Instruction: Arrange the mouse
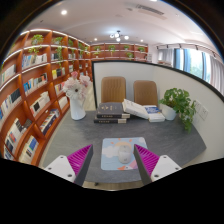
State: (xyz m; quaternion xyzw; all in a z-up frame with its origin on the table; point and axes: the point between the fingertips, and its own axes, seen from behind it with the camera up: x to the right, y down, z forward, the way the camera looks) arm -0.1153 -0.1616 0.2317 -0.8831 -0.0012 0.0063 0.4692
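A light-coloured mouse (124, 152) lies on a pastel mouse mat (117, 152) on the grey table (160, 138), just ahead of and between my fingers. My gripper (113, 160) is open, with its pink-padded fingers (79, 158) spread wide at either side of the mat. Nothing is held between them.
A stack of books (111, 116) and a white box (139, 108) lie farther back on the table. A white vase with flowers (77, 103) stands at the left, a potted plant (181, 103) at the right. Two chairs (114, 89) stand behind; bookshelves (35, 85) line the left wall.
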